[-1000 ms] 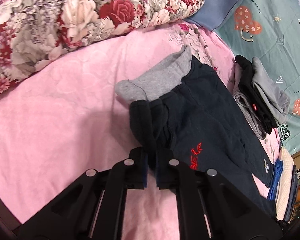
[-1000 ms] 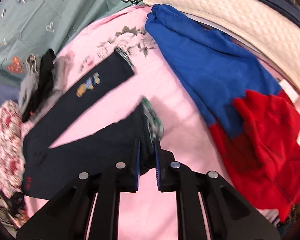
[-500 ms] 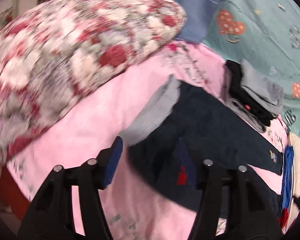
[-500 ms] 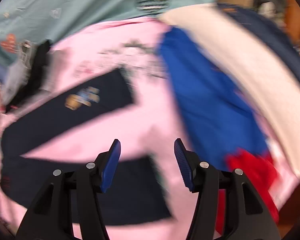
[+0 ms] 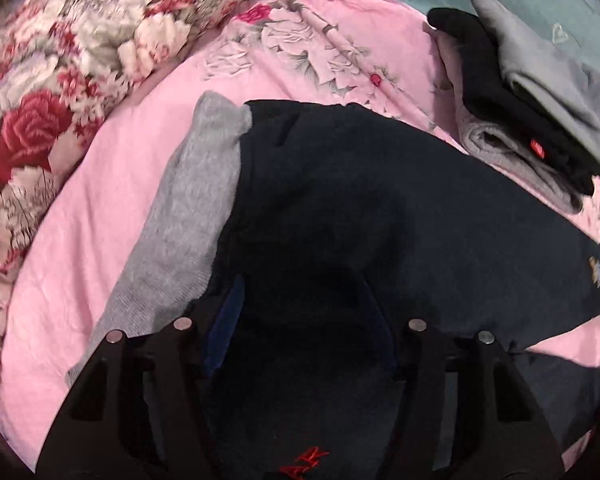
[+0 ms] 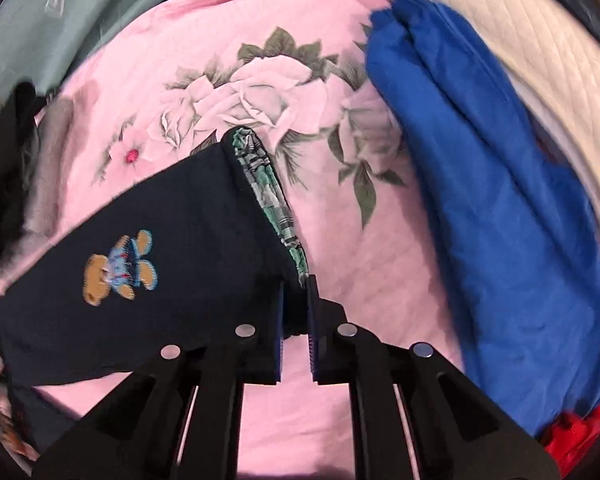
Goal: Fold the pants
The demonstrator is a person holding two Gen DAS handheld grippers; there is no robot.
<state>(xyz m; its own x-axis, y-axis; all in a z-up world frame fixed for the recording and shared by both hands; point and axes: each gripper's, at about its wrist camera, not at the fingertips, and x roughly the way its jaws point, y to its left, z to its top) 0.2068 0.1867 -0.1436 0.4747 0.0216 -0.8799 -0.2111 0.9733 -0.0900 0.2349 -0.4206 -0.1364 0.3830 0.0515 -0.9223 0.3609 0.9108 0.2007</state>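
Navy pants [image 5: 380,208] with a grey waistband [image 5: 196,208] lie spread on the pink bedsheet [image 5: 112,184]. My left gripper [image 5: 304,328] hovers open right over their upper part, dark cloth showing between its wide-apart fingers. Red lettering [image 5: 304,460] shows on the cloth below it. In the right wrist view, one pants leg [image 6: 172,220] bears a teddy bear patch [image 6: 120,268] and ends in a plaid-lined cuff [image 6: 268,184]. My right gripper [image 6: 296,320] is shut on the near corner of that cuff.
A floral quilt [image 5: 60,80] bulks at the left. A folded stack of grey and black clothes [image 5: 520,100] sits at the right, beyond the pants. A blue garment [image 6: 480,180], a red one [image 6: 576,436] and a cream quilted pad [image 6: 520,40] lie to the right of the cuff.
Both grippers let go of the pants and opened. The left one moved forward over the waist and stays open. The right one moved to the teddy bear leg and shut on its cuff.
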